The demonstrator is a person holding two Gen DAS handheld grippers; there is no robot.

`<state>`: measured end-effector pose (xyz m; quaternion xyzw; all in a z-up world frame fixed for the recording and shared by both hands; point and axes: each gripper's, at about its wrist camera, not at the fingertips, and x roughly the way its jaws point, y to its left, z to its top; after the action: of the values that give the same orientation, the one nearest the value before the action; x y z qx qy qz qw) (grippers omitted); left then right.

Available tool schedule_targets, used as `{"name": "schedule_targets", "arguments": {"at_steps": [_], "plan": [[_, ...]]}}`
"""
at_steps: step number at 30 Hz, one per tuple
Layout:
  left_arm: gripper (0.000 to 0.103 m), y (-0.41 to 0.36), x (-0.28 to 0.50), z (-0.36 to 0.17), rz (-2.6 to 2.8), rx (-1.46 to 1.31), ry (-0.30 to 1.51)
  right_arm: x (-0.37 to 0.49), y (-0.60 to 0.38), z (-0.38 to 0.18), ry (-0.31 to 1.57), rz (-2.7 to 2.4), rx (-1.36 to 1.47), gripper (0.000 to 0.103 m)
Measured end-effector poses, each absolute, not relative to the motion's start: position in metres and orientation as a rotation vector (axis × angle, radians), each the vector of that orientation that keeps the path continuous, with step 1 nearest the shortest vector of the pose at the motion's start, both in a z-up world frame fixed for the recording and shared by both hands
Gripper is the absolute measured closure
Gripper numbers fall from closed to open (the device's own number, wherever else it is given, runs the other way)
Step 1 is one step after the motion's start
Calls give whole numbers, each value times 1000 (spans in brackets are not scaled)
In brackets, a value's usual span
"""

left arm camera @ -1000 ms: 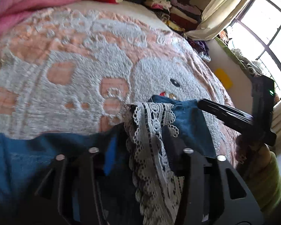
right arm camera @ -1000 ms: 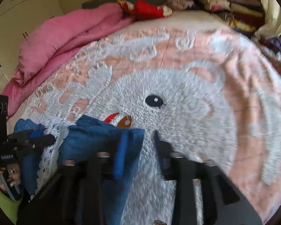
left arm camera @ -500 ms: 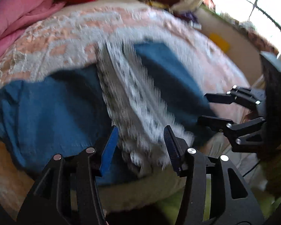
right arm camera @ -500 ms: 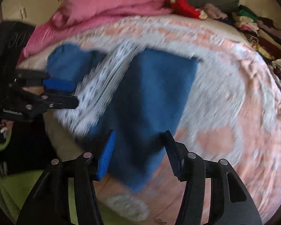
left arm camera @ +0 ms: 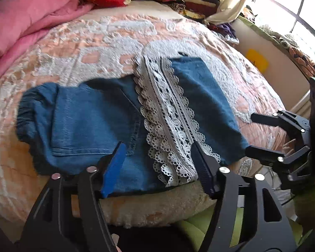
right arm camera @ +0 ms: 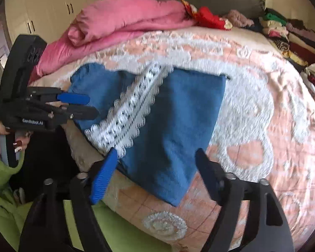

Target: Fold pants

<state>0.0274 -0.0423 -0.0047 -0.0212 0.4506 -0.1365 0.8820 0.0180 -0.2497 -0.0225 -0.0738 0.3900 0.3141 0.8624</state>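
Sunlight is coming through a window [left arm camera: 292, 19] at the right of a bedroom where a bed [left arm camera: 98, 40] under a peach-and-white patterned blanket is carrying the blue denim pants [left arm camera: 90, 124]. They are lying folded near the bed's front edge, a white lace trim [left arm camera: 168, 117] running diagonally across the top layer and the gathered waistband sitting at the left. I am holding my left gripper [left arm camera: 157, 163] just above the near edge of the denim, its jaws having just been opening, spread apart with nothing pinched between them. My right gripper [right arm camera: 155, 176] is hovering off the folded leg end, jaws likewise just widened and released, touching no cloth. A pink duvet [right arm camera: 124, 21] is lying bunched at the bed's far left, and stacked clothes [right arm camera: 292, 35] are sitting at the far right.
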Motion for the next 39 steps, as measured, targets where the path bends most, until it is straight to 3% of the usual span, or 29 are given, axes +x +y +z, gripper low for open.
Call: {"name": "schedule_targets", "arguments": {"at_steps": [6,16,28,37,38,39], "plan": [[28,-32,20,12,-204,-7,882,34,-244,8,761,660,-130,10],[16,9,12,21,-105,-47,859,63,-193,48,703,766,-171,10],[14,60,11,6,-15,-146,891,91,-108,42,764,889,-271,10],[14,100,21,-34,-81,-435,976,118,-39,20,852,995,-322,10],[16,100,22,-38,-79,-441,987,121,-33,16,866,1007,-323,10],[24,98,23,-41,-87,-441,992,125,-27,13,881,1019,-323,10]]}}
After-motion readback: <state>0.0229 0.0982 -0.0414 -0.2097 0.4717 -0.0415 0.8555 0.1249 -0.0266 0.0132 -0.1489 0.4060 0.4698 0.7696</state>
